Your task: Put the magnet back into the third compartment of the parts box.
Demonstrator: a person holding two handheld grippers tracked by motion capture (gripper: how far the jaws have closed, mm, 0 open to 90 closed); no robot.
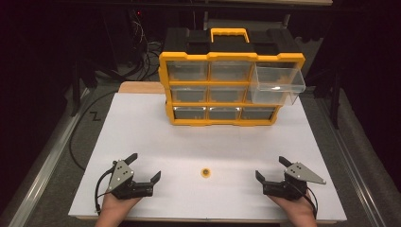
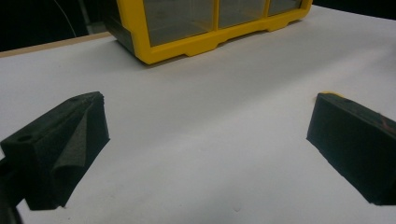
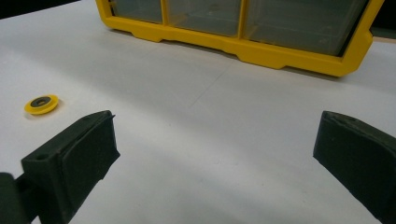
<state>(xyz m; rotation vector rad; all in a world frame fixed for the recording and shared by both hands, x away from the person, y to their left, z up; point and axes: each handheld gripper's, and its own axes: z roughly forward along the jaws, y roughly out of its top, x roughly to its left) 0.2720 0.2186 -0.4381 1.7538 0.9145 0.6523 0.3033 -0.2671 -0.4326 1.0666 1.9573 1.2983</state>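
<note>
Though both tongs (image 1: 143, 166) (image 1: 271, 168) gape empty, right jaw hides most of yellow disc (image 2: 332, 94).

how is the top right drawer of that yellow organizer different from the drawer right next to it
The top right drawer is pulled well out of the yellow organizer and hangs past its front; the top middle drawer sits pushed in, flush with the frame. The pulled-out one shows its clear side walls; the middle one shows just its front. Both are clear plastic in the same top row.
</note>
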